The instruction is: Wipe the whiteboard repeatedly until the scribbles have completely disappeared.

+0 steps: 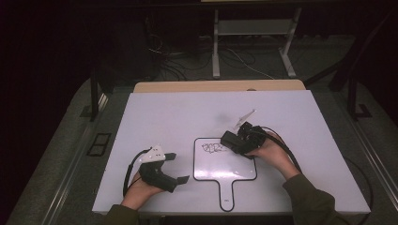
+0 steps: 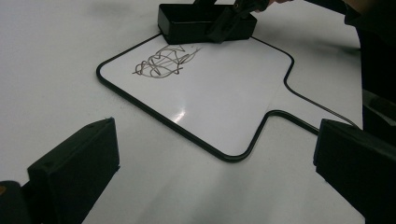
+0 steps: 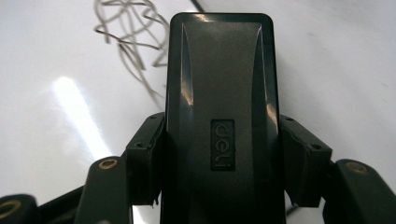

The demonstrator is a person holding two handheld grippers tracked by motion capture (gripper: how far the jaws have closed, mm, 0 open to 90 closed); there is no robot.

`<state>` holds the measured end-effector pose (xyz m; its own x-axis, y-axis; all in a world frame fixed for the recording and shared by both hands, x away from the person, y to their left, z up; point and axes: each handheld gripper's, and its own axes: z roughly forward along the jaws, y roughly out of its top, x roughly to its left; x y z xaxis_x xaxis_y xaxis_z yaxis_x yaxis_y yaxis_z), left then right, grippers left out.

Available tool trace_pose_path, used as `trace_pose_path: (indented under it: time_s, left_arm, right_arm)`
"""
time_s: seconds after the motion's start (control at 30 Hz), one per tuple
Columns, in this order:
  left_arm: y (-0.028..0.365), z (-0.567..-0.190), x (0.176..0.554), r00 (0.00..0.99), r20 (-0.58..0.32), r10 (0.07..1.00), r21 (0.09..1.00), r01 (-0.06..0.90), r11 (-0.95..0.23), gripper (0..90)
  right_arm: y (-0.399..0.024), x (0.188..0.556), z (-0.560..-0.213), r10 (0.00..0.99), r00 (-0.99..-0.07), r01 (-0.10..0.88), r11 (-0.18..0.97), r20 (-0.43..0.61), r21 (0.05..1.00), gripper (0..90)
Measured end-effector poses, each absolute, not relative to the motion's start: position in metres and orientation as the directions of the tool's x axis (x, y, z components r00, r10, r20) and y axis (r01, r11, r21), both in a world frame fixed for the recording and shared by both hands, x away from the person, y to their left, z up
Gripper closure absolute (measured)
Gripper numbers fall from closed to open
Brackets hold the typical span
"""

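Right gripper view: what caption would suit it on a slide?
Right gripper clamps a black eraser on the whiteboard, beside a scribble.

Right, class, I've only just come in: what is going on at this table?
A person works at a white table with a tool in each hand. The right tool is shut on a black eraser, held at the top edge of a small handled whiteboard, right beside a dark scribble that is not yet wiped away. The left tool rests open on the table beside the board, holding nothing.
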<state>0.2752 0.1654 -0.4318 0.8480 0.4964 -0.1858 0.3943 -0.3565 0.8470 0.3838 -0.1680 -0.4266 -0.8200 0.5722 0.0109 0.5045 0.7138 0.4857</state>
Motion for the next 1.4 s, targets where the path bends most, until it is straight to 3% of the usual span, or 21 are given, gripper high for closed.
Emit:
trace_pose_path:
  time_s: [0.23,0.67,1.4]
  left_arm:
    - [0.166,-0.432,0.275,0.848,-0.185,0.496,0.847,0.394,-0.358,0.0]
    - [0.165,-0.432,0.276,0.847,-0.185,0.499,0.844,0.397,-0.36,0.0]
    - [0.166,-0.431,0.275,0.848,-0.187,0.497,0.844,0.397,-0.36,0.0]
  right_arm:
    - [-0.153,0.38,-0.427,0.532,-0.847,0.465,0.74,0.0,0.486,38.4]
    - [-0.157,0.396,-0.426,0.576,-0.817,0.508,0.714,0.008,0.481,38.4]
    - [-0.135,0.385,-0.423,0.499,-0.867,0.435,0.752,0.004,0.495,38.0]
